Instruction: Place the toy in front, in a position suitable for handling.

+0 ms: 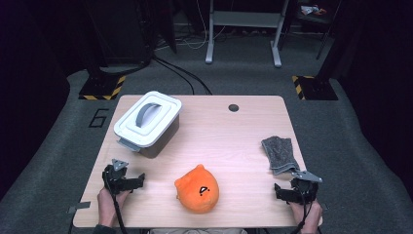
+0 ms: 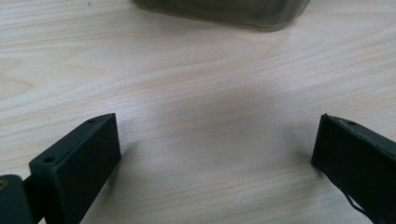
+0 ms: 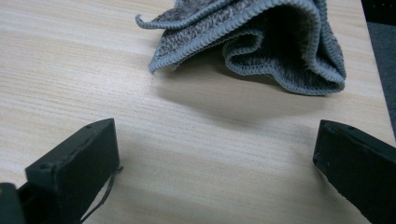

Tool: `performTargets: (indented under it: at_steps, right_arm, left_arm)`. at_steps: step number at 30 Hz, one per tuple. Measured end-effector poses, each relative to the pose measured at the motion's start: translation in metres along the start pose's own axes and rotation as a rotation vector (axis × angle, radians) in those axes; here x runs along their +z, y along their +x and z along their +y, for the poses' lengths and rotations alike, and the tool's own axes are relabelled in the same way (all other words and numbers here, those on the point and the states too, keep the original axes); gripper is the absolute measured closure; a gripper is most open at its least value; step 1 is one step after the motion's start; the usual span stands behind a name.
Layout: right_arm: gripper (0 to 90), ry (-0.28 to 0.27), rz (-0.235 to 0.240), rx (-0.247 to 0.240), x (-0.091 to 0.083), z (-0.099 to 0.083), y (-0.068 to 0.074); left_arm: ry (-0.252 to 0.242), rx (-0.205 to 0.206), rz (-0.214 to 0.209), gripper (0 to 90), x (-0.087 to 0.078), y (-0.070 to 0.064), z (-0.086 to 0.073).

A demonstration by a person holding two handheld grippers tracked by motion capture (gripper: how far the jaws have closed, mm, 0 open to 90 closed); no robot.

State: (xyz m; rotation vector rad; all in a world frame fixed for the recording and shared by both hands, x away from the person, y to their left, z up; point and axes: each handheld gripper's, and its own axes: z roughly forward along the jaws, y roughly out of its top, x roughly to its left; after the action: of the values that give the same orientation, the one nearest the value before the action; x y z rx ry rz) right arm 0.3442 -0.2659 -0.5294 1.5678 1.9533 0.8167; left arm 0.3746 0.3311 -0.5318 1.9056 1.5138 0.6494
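Both hands rest low at the near edge of the table (image 1: 253,131), one at each corner. The left gripper (image 1: 127,181) has its jaws spread wide over bare wood, facing the grey lidded box (image 1: 147,123). The right gripper (image 1: 288,191), jaws equally wide and holding nothing, sits just short of the crumpled grey cloth (image 3: 261,42). An orange plush toy (image 1: 197,189) lies between them.

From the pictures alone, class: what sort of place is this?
Probably a lab or workshop set up for recording: hazard-striped floor plates, loose cables on grey carpet, and a metal desk frame behind the wooden table.
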Motion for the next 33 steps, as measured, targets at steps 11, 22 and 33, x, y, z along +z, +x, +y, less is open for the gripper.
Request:
performTargets:
  at_steps: [11, 22, 33]
  right_arm:
    - [0.0, 0.003, 0.029, -0.008, 0.002, 0.001, -0.002]
    - [0.0, 0.002, 0.028, -0.006, 0.002, 0.001, -0.002]
    - [0.0, 0.003, 0.026, -0.004, 0.002, 0.001, -0.002]
  left_arm:
    - [-0.002, 0.045, -0.108, 1.9, -0.007, 0.008, -0.001]
    - [-0.070, 0.065, -0.267, 0.0, -0.041, -0.006, -0.002]
    - [-0.110, 0.142, -0.434, 0.0, -0.059, -0.045, 0.011]
